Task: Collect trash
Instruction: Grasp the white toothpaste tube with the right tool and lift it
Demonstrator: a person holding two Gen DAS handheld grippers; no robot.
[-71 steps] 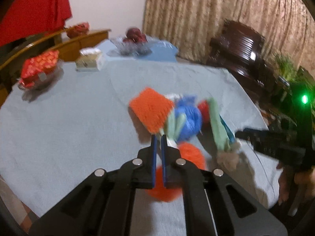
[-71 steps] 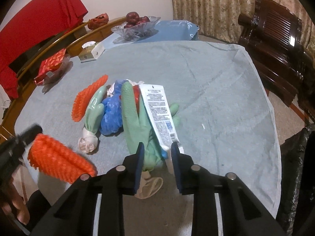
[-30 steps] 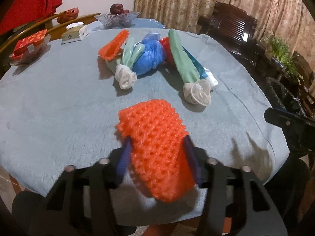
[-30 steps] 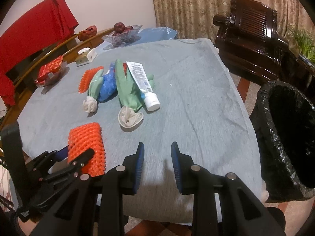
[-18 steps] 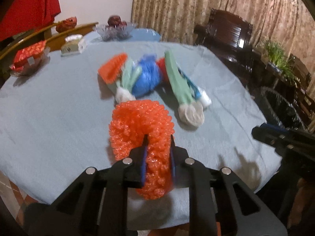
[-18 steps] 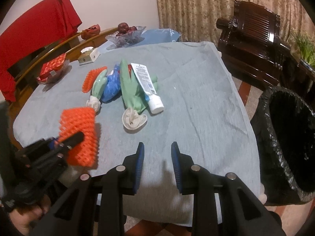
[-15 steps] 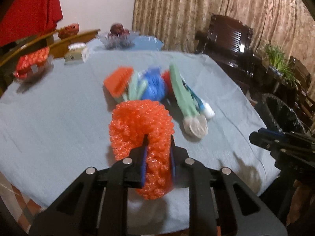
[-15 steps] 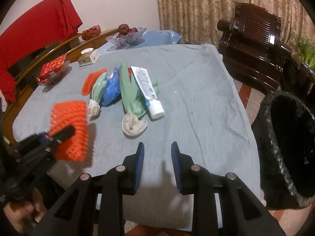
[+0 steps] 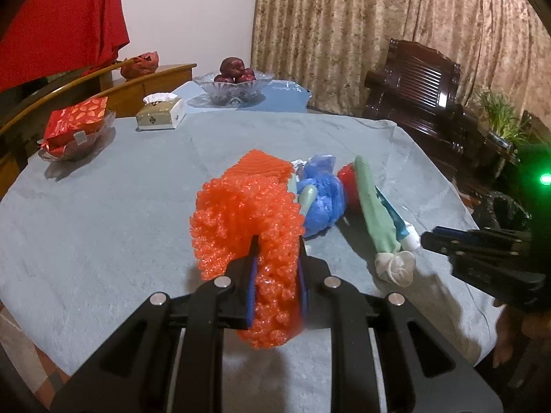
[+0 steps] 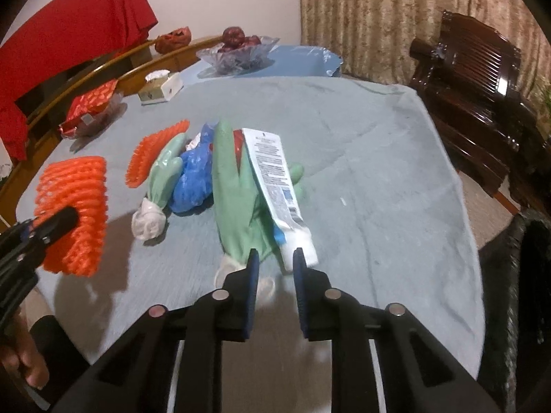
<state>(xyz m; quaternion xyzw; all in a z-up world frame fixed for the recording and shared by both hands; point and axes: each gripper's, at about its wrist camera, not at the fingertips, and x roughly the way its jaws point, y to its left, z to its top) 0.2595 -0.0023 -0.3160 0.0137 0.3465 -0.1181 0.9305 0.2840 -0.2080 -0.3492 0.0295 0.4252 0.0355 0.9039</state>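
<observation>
With the left gripper (image 9: 275, 258) clamped on the orange foam net (image 9: 246, 220), steer the gaping, empty right gripper (image 10: 273, 258) squarely over the tube (image 10: 275, 175) near the table's (image 10: 378, 158) front edge.

Knobbly orange foam-net fruit sleeve (image 9: 246, 213), matt; smooth pale-green rubber glove (image 10: 234, 199); glossy white plastic tube (image 10: 275, 179); crinkled blue plastic bag (image 10: 194, 175); matt grey cloth tablecloth (image 10: 361, 158); polished dark wooden chair (image 10: 478, 79); cut-glass fruit bowl (image 9: 234, 86)
</observation>
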